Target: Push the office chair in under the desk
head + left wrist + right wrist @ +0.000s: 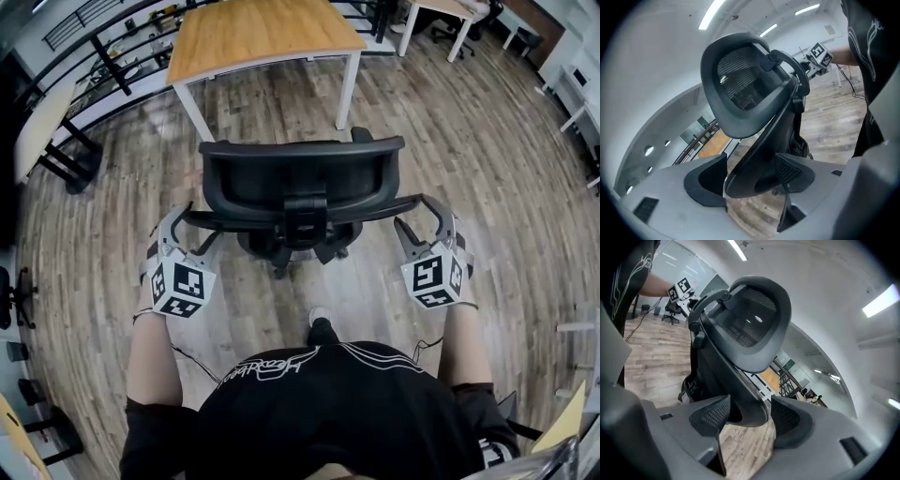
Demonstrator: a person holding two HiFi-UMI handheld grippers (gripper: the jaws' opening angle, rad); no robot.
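While the office chair (300, 178) faces the worktop (262, 33), it stands on the wood floor (487, 150) short of it. The seat is not yet under the top, and the backrest is toward the person.

Left hand-held gripper (199, 225): positioned at the left end of the backrest frame, jaws spread, with the frame edge between the pads.

Right hand-held gripper (417, 217): same arrangement at the right end, jaws spread around the frame edge.

One pad on each side may rest against the frame, but contact cannot be confirmed. The person stands directly behind the chair.

Office, shown by desks (262, 33) and swivel chair (300, 178).
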